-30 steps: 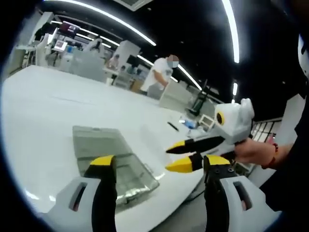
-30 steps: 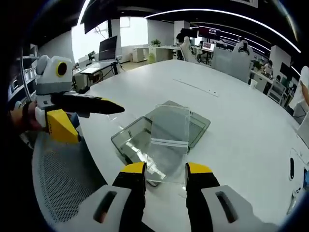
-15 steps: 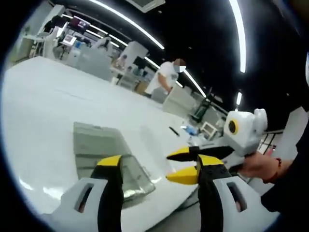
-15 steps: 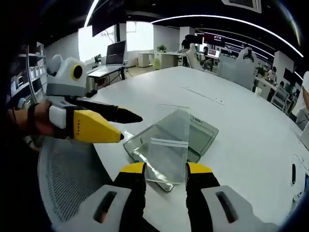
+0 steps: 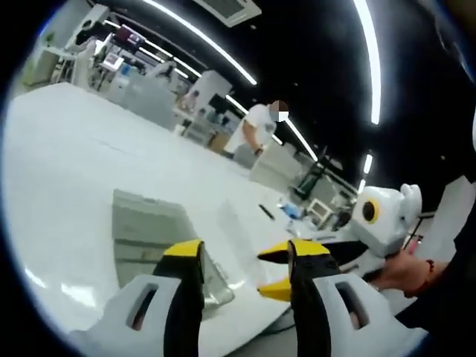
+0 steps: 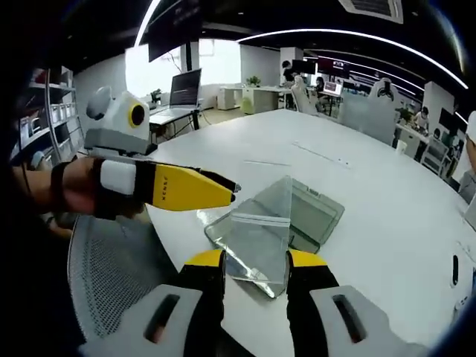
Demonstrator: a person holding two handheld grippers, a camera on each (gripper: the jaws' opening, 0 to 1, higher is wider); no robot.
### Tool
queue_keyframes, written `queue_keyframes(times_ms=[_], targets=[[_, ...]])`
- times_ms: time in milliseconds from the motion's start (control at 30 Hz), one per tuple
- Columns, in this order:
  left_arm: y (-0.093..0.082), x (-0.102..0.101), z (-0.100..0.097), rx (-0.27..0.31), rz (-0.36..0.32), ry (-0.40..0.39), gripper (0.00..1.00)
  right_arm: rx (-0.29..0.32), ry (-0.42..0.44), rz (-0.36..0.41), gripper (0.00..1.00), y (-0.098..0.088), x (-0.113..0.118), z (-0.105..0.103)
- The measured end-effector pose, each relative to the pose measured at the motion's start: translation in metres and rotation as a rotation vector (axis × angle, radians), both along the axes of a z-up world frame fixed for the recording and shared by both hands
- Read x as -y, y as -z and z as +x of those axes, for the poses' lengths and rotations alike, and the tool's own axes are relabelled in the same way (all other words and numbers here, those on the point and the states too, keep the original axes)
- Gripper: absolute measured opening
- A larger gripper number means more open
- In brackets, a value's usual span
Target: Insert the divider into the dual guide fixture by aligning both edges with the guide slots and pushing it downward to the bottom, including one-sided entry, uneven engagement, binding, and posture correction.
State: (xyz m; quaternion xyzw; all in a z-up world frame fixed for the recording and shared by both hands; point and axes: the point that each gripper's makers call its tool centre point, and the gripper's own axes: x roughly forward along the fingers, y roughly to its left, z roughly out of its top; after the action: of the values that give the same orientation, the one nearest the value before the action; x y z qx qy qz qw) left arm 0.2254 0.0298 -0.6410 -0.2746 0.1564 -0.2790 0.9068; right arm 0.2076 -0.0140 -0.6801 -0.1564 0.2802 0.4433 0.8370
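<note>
My right gripper [image 6: 253,260] is shut on a clear divider plate [image 6: 260,216], which stands upright between its jaws, above the table's near edge. Behind the plate lies the clear guide fixture [image 6: 316,216], a shallow see-through tray on the white table [image 6: 387,245]. My left gripper [image 6: 232,187], held in a hand, reaches in from the left with its tips close to the plate's upper left edge. In the left gripper view, my left gripper [image 5: 245,249] has a gap between its jaws and nothing in it. The fixture [image 5: 145,227] lies ahead, the right gripper [image 5: 262,271] to the right.
A grey mesh chair [image 6: 111,275] stands below the table edge under the left gripper. Small items [image 5: 286,210] and a dark pen-like thing [image 6: 455,269] lie further along the table. A person in white [image 5: 256,130] stands far back among desks and monitors [image 6: 182,85].
The left gripper has moved in toward the held plate and its jaw gap has narrowed. The right gripper has lifted the plate slightly toward the table edge; the fixture has not moved.
</note>
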Motion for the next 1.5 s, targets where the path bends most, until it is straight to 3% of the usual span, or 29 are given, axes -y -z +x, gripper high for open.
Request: queue_keyframes(times_ms=[233, 800, 1100, 1500], targets=[[-0.004, 0.001, 0.004, -0.002, -0.055, -0.011, 0.28, 0.011, -0.016, 0.011, 0.28, -0.004, -0.004, -0.001], [-0.008, -0.019, 0.007, -0.017, -0.191, -0.072, 0.05, 0.014, -0.039, 0.052, 0.28, -0.013, -0.015, -0.007], [-0.009, -0.021, 0.006, -0.031, -0.232, -0.070, 0.00, 0.024, -0.074, 0.051, 0.28, -0.014, -0.020, -0.010], [-0.013, -0.019, 0.004, -0.031, -0.230, -0.047, 0.00, -0.001, -0.098, 0.050, 0.29, -0.012, -0.023, -0.011]])
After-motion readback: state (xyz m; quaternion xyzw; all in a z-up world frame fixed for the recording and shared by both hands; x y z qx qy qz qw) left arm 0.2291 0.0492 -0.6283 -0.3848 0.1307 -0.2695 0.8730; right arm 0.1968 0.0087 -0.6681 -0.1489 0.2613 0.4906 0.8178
